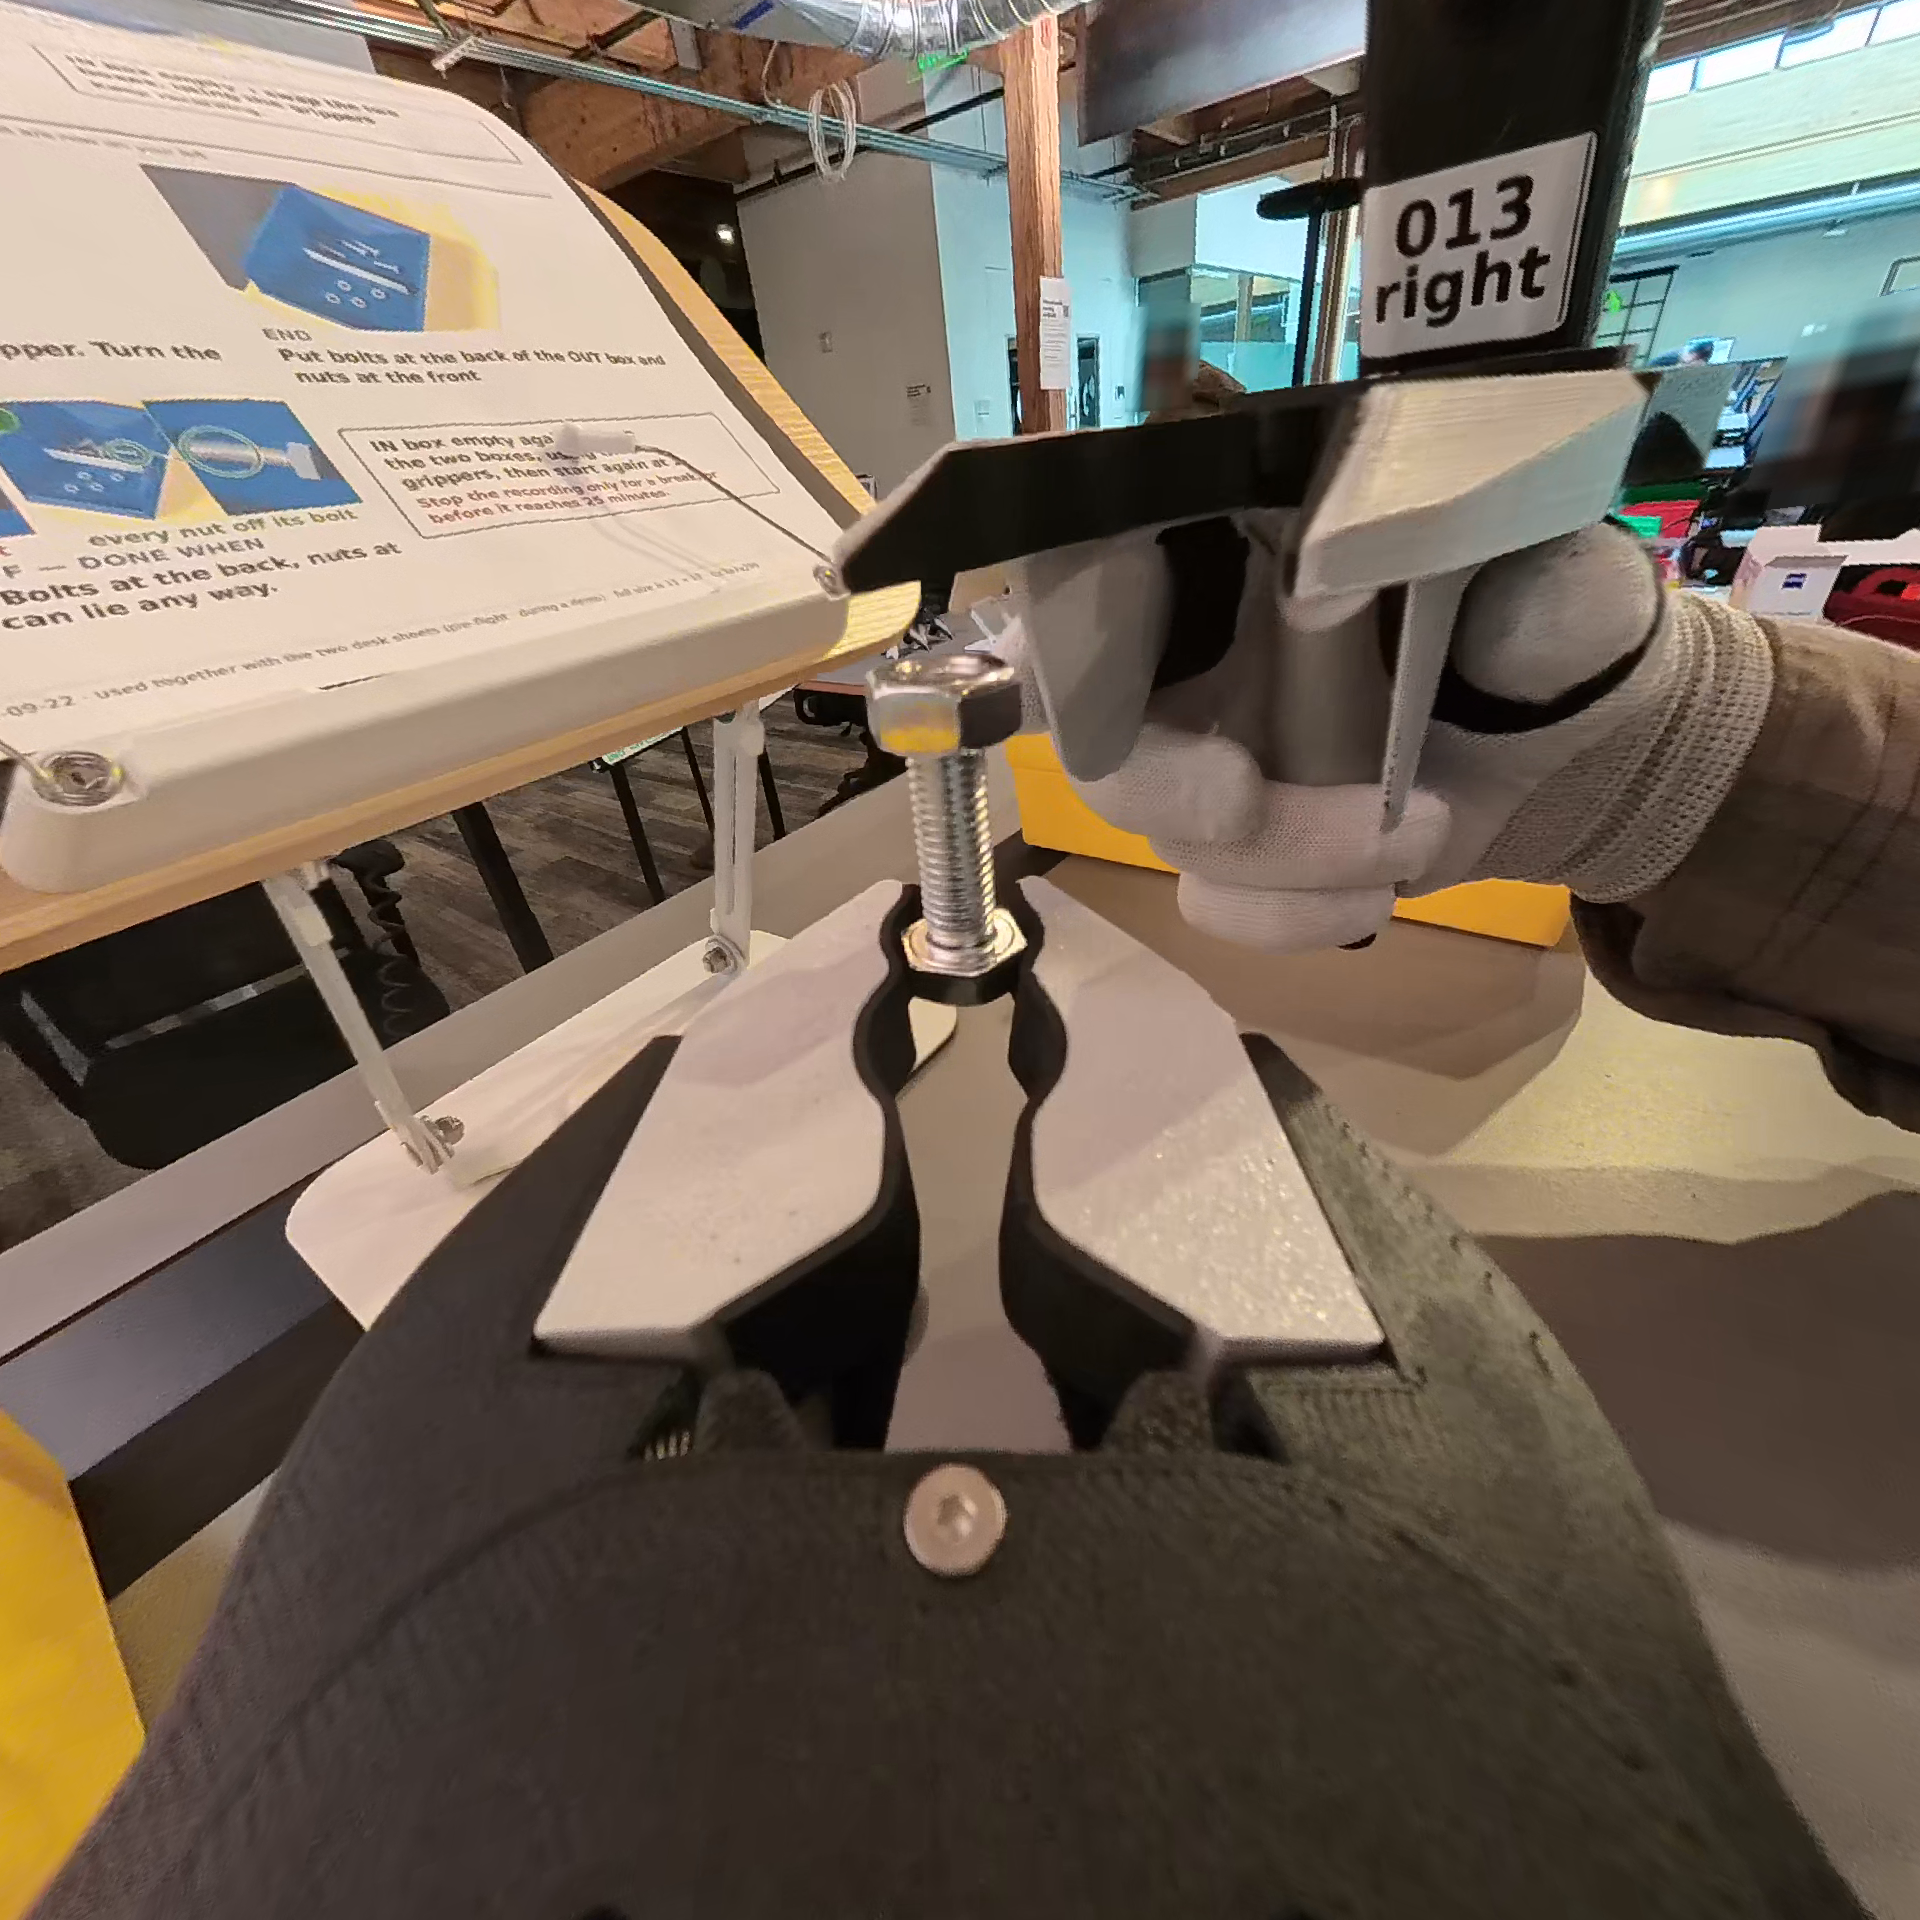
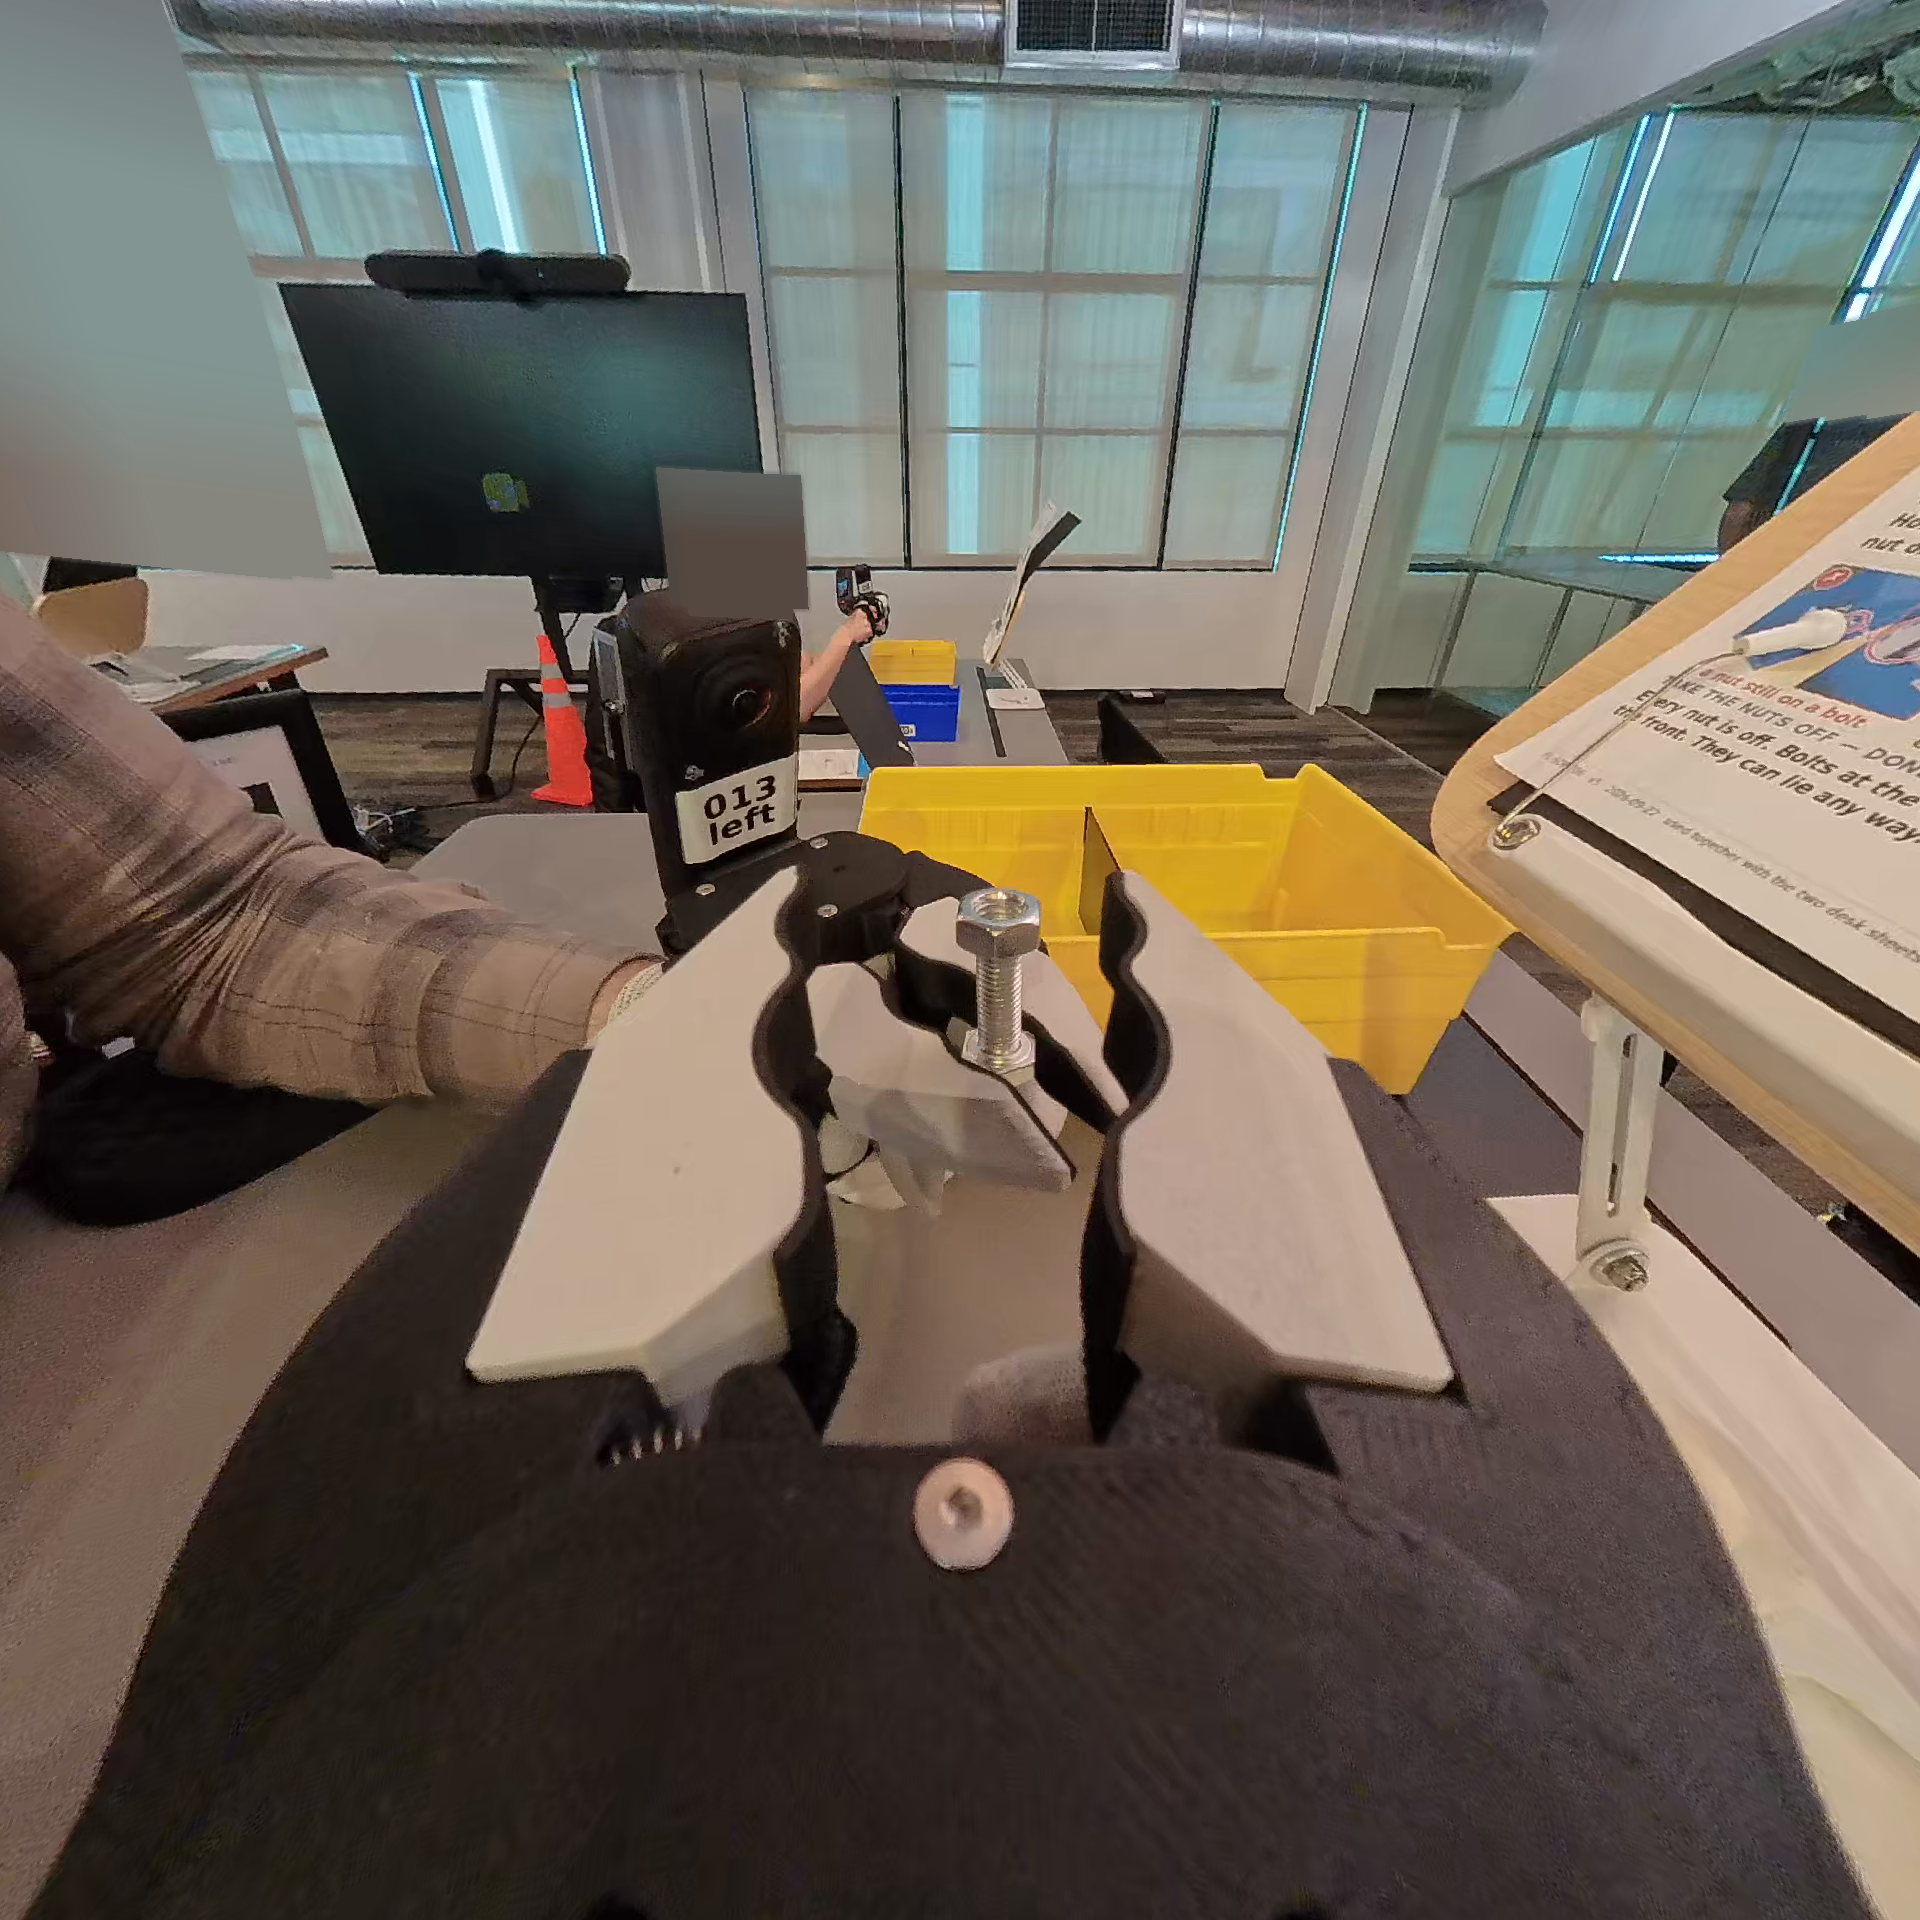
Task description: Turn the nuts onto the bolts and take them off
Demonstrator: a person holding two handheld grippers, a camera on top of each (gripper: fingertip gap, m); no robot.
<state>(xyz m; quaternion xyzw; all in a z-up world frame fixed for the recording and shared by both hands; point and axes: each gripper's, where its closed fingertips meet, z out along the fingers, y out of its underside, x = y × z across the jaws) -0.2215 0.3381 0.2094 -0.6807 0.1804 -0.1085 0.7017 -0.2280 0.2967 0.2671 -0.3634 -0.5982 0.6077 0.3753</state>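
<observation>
A silver bolt (image 1: 951, 831) stands upright with its head down. My left gripper (image 1: 961, 920) is shut on the bolt's head. A hex nut (image 1: 940, 707) sits at the top end of the thread. In the right wrist view the bolt (image 2: 995, 997) and nut (image 2: 997, 920) stand just beyond my right gripper (image 2: 954, 899), which is open and empty. The nut shows in the wide gap between its fingertips and touches neither. From the left wrist view, a right gripper finger (image 1: 1039, 499) hangs just above and behind the nut, held by a white-gloved hand (image 1: 1299, 831).
An instruction board on a white stand (image 1: 416, 675) slopes close on the left of the bolt; it also shows in the right wrist view (image 2: 1714, 935). A yellow divided bin (image 2: 1299, 935) stands behind the bolt on the grey table (image 2: 208, 1351). Another yellow bin corner (image 1: 52, 1662) is at the near left.
</observation>
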